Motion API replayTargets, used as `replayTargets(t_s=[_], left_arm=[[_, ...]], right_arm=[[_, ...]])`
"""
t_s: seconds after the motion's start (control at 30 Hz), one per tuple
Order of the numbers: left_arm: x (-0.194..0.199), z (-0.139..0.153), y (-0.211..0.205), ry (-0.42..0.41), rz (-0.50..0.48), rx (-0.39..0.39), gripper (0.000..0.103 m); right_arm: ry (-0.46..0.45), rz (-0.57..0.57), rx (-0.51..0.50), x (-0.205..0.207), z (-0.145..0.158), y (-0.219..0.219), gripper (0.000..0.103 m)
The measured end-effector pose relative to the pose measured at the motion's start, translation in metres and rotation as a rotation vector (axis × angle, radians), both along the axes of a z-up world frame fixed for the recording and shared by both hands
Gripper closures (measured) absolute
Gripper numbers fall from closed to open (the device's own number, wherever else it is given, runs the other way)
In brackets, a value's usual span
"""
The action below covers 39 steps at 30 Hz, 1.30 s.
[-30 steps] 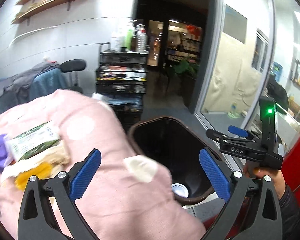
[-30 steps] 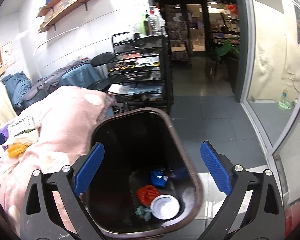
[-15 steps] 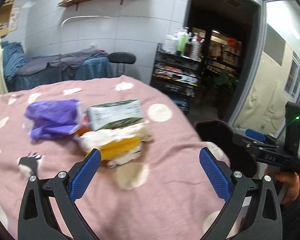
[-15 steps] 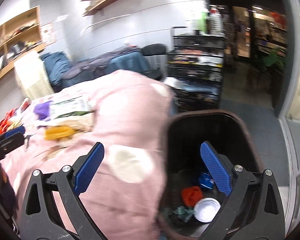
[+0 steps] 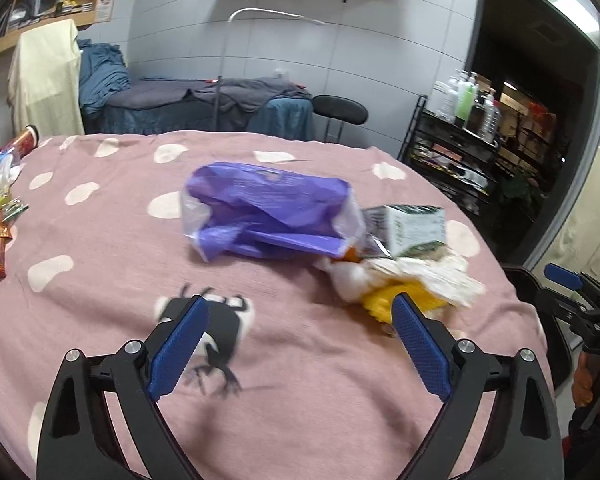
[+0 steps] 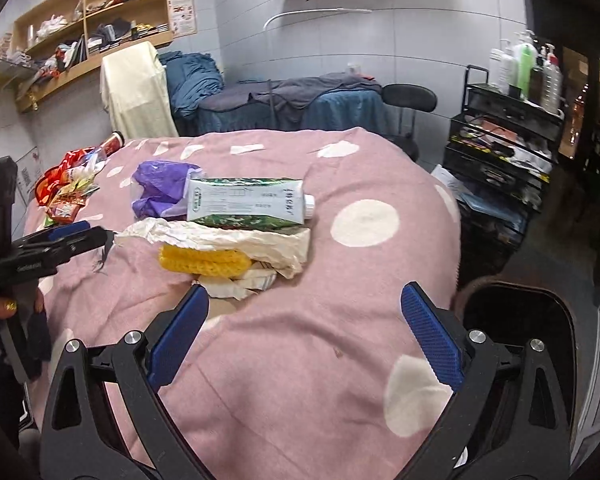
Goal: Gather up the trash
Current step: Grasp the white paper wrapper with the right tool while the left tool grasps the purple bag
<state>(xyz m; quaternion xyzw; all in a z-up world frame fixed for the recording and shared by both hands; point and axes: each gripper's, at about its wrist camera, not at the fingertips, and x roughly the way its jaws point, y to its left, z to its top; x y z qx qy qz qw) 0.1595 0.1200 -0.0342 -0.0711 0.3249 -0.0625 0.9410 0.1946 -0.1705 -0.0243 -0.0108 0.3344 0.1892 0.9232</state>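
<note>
Trash lies on a pink spotted blanket (image 5: 100,272): a purple plastic bag (image 5: 272,212), a green and white carton (image 5: 412,226), crumpled white paper (image 5: 424,276) and a yellow piece (image 5: 404,300). My left gripper (image 5: 298,348) is open and empty, above the blanket just short of the pile. My right gripper (image 6: 304,344) is open and empty, near the yellow piece (image 6: 202,260), the paper (image 6: 220,238), the carton (image 6: 246,204) and the bag (image 6: 160,188). A dark bin (image 6: 520,320) stands at the blanket's right edge.
Snack wrappers (image 6: 66,188) and a red can (image 6: 112,144) lie at the blanket's far left. A black cart with bottles (image 6: 508,128), a stool (image 6: 410,98) and a bed with blue covers (image 6: 284,100) stand behind. Wall shelves (image 6: 88,40) hang at left.
Both grippers have swung left, away from the bin and over the blanket. The trash pile now sits in front of both. Both stayed open.
</note>
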Motion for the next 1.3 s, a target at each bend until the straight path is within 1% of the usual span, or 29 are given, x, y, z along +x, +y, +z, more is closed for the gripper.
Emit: replayTargets(t_s=[0.03,0.2,0.33,0.37,0.47,0.57,0.67,0.7,0.73,0.8,0.9,0.97,1.03,1.07,1.13,1.17,1.2,1.3], left_arm=[[0.004,-0.001,0.006,0.007,0.002,-0.004,0.013],[0.016,-0.003,0.013,0.027,0.000,-0.027,0.014],[0.023,-0.004,0.012,0.030,0.003,-0.023,0.014],[0.024,-0.004,0.013,0.030,0.010,-0.023,0.014],[0.029,-0.006,0.023,0.038,0.032,-0.035,0.014],[0.039,-0.008,0.038,0.058,0.067,-0.056,0.014],[0.055,-0.008,0.050,0.077,0.087,-0.062,0.014],[0.062,-0.008,0.052,0.087,0.088,-0.063,0.014],[0.068,-0.009,0.054,0.094,0.092,-0.060,0.014],[0.082,-0.011,0.059,0.103,0.100,-0.062,0.015],[0.102,-0.016,0.066,0.126,0.075,-0.086,0.015],[0.113,-0.021,0.068,0.142,0.063,-0.083,0.015],[0.120,-0.025,0.070,0.157,0.050,-0.103,0.027],[0.122,-0.027,0.070,0.167,0.032,-0.112,0.040],[0.124,-0.030,0.069,0.168,0.009,-0.131,0.043],[0.123,-0.030,0.068,0.166,0.006,-0.136,0.052],[0.122,-0.029,0.068,0.165,0.005,-0.140,0.058],[0.118,-0.029,0.069,0.146,-0.003,-0.157,0.070]], right_arm=[[-0.001,0.008,-0.005,0.003,0.000,0.003,0.007],[-0.013,0.122,-0.047,0.012,0.001,0.027,0.007],[-0.047,0.229,-0.134,0.014,-0.001,0.064,0.008],[-0.068,0.267,-0.166,0.013,-0.001,0.078,0.008],[-0.107,0.312,-0.227,0.015,-0.002,0.103,0.014],[-0.149,0.330,-0.300,0.022,-0.006,0.129,0.023],[-0.158,0.345,-0.338,0.029,-0.010,0.141,0.043],[-0.157,0.348,-0.342,0.030,-0.010,0.142,0.056],[-0.153,0.350,-0.342,0.031,-0.011,0.142,0.071],[-0.142,0.349,-0.321,0.033,-0.009,0.138,0.085],[-0.159,0.332,-0.292,0.029,-0.003,0.128,0.092],[-0.171,0.319,-0.275,0.027,0.003,0.122,0.093],[-0.180,0.296,-0.249,0.025,0.010,0.114,0.094],[-0.189,0.280,-0.231,0.024,0.014,0.108,0.094],[-0.202,0.260,-0.208,0.022,0.020,0.102,0.095],[-0.206,0.245,-0.193,0.021,0.024,0.098,0.095],[-0.209,0.234,-0.184,0.020,0.027,0.094,0.095],[-0.212,0.202,-0.145,0.019,0.035,0.084,0.096]])
